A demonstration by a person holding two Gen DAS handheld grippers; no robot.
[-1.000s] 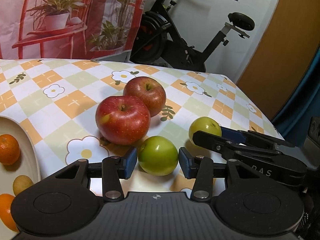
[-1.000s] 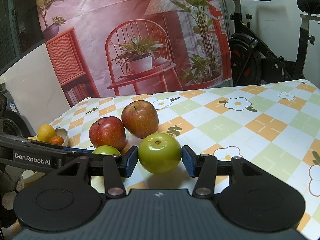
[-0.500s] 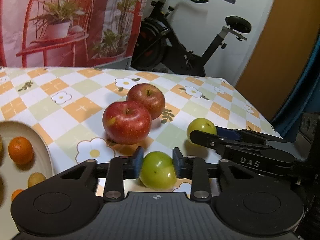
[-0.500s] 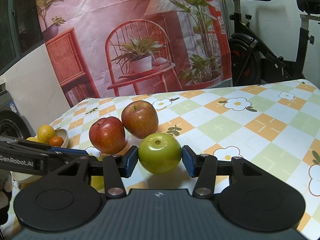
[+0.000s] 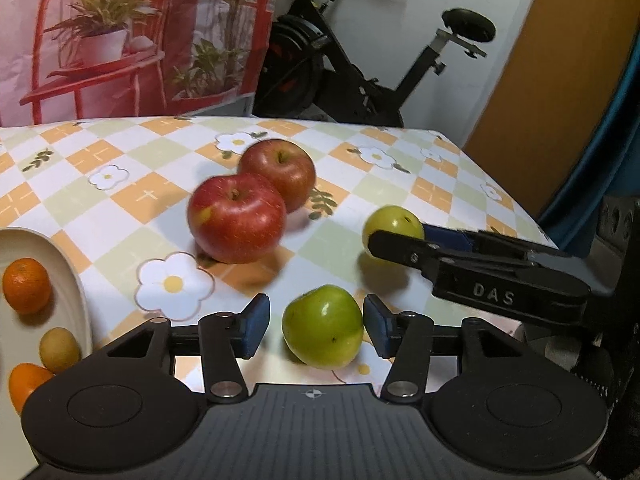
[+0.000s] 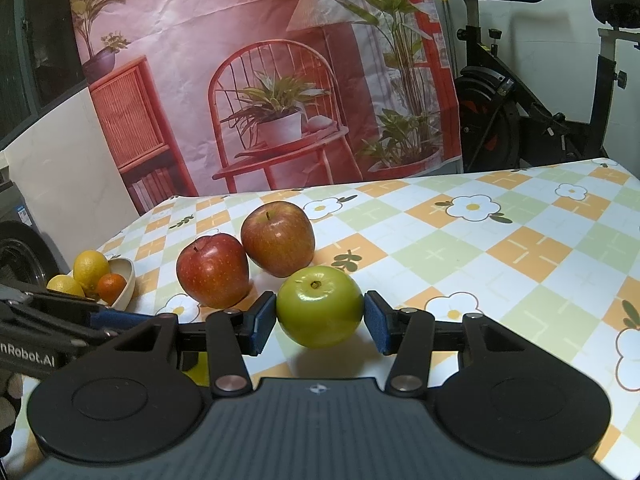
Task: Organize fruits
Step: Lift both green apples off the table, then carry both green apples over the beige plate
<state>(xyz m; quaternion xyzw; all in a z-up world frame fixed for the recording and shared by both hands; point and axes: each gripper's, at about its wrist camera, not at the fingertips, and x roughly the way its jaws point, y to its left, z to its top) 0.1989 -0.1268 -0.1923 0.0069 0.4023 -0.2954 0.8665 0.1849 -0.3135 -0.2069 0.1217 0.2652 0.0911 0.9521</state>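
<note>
Holding a green apple (image 6: 319,306) in my right hand-held gripper (image 6: 319,320), both blue pads pressed on its sides at the widest girth, stem end up. It sits just above the worktop (image 6: 520,248), with its shadow under it, so I cannot tell whether it is lifted or resting.

My left hand-held gripper (image 5: 316,324) is opening; a second, smaller green apple (image 5: 322,326) lies between the pads, touching the right-hand pad or nearly so, well clear of the left-hand one. It rests on the worktop, tilted, stem end turned away.

Handling judgement: these apples are firm and fairly heavy for their size, with smooth waxy skin. They are round, so they will roll if nudged off-centre. Best hold is across the equator, pads square to the fruit, squeeze moderate; hard pinching could bruise the flesh.

Next out, two red apples (image 5: 237,218) sit touching each other near the worktop's middle. They are larger, so they need a wider opening.

To my left, a cream dish (image 5: 76,280) holds small oranges (image 5: 26,285) and a yellowish fruit. Beyond the worktop stand a printed backdrop and an exercise bike (image 5: 360,64).
</note>
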